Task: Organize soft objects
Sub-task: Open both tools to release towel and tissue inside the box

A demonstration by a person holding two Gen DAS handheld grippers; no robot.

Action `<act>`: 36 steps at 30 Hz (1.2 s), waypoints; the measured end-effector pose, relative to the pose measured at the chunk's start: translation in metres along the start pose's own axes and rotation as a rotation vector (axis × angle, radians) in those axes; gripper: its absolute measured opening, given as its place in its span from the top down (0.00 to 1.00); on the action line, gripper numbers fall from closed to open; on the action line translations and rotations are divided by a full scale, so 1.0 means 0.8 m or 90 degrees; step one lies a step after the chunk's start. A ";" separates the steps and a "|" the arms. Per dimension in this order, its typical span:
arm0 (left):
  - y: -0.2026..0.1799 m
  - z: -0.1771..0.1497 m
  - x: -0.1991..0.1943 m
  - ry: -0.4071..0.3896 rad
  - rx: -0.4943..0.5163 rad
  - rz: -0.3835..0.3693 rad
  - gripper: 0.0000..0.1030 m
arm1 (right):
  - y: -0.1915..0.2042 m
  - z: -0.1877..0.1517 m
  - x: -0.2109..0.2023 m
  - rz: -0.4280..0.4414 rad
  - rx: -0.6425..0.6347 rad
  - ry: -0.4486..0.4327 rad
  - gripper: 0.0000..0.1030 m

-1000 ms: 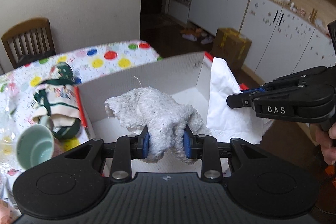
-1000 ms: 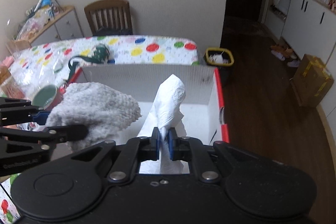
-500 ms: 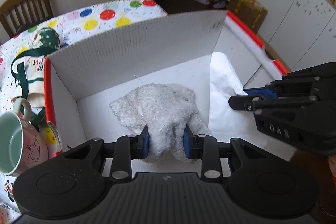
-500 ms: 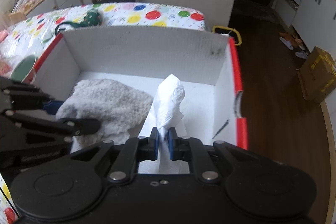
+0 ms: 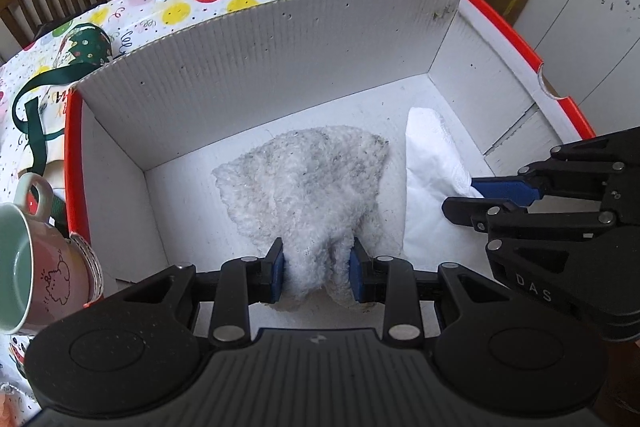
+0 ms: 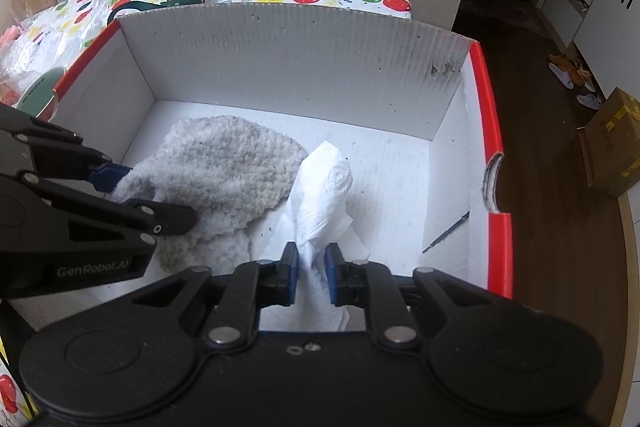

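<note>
Now | left gripper (image 5: 318, 269) clamped on fluffy grey cloth (image 5: 308, 183), which is spread on the floor of the white box (image 5: 256, 67) | right gripper (image 6: 311, 273) pinching white paper towel (image 6: 324, 187) just beside it, inside the same box | mug (image 5: 36, 255) outside the left wall

The right gripper (image 6: 311, 269) is pinching a white paper towel (image 6: 326, 193) at the frame's lower centre inside the white cardboard box (image 6: 296, 67). At left, the left gripper (image 6: 150, 193) is clamping a fluffy grey cloth (image 6: 228, 167).
</note>
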State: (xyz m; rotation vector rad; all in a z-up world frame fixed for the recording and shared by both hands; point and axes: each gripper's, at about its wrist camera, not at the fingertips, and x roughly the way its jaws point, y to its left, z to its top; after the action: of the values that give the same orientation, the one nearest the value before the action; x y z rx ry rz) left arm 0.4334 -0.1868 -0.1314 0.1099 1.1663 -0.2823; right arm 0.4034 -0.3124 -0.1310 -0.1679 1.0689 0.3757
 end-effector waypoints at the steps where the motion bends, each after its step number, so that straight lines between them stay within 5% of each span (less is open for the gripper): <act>1: 0.000 0.000 0.000 0.000 -0.003 0.000 0.70 | -0.001 0.000 0.000 0.001 0.002 0.000 0.83; 3: 0.000 0.000 -0.002 -0.001 -0.006 0.002 0.69 | -0.003 0.000 -0.001 0.000 0.006 -0.003 0.80; 7: 0.001 0.000 -0.005 -0.002 -0.010 -0.002 0.46 | -0.004 -0.001 -0.004 0.005 0.006 -0.011 0.65; 36: 0.012 -0.046 -0.141 -0.184 -0.014 -0.008 0.39 | 0.026 -0.015 -0.105 0.014 0.002 -0.120 0.20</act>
State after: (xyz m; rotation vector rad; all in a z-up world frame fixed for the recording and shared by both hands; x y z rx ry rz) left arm 0.3624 -0.1510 -0.0427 0.0406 0.8833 -0.2855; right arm 0.3501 -0.3150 -0.0620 -0.1157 0.8857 0.4024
